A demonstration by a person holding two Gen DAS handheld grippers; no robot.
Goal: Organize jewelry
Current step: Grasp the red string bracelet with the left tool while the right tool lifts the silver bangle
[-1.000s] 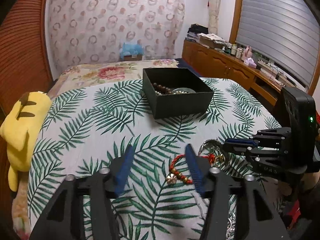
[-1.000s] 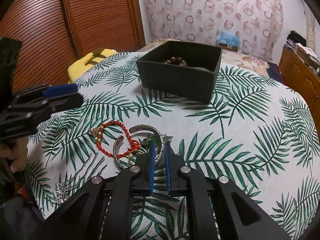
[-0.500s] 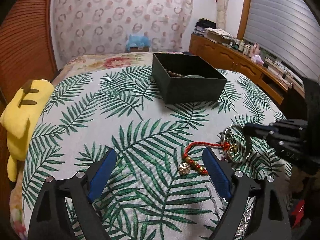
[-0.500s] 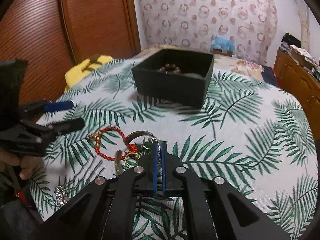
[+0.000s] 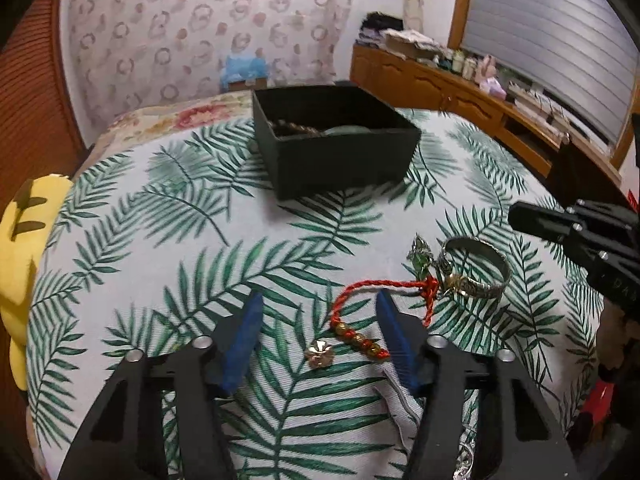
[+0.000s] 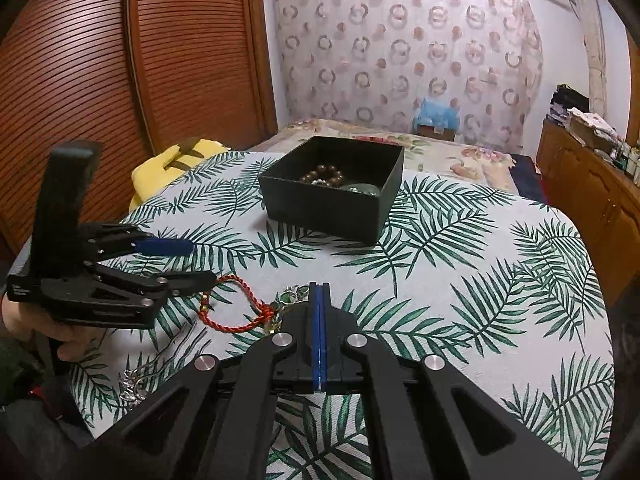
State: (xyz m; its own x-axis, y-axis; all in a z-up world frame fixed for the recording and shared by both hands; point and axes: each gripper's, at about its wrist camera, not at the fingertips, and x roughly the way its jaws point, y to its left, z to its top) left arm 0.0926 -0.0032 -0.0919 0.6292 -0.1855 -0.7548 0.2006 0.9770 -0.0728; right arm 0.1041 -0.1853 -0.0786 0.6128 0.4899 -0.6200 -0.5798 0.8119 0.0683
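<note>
A red cord bracelet [image 5: 360, 334] with gold beads and a gold flower charm [image 5: 319, 354] lies on the leaf-print cloth. Its beaded end sits between the blue fingers of my left gripper [image 5: 320, 320], whose jaws are closing without pressing on it. A silver bangle [image 5: 476, 268] and a green pendant [image 5: 420, 256] lie just right of the cord's knot. My right gripper [image 6: 318, 288] is shut with nothing visible between its pads, and it hides the bangle in its own view. The red cord [image 6: 236, 320] shows beside the left gripper [image 6: 196, 262]. In the left wrist view the right gripper [image 5: 516, 216] hangs above the bangle.
A black open box [image 5: 336, 160] holding a brown bead bracelet [image 6: 322, 174] stands at the far middle of the table. A yellow plush [image 5: 20, 264] lies off the left edge. Silver hair ornaments [image 6: 132, 384] rest near the front edge. A wooden cabinet [image 5: 460, 92] runs along the right.
My left gripper opened wide, then narrowed, and sank toward the red bracelet's beaded end. My right gripper closed fully and drew up and back from the bangle.
</note>
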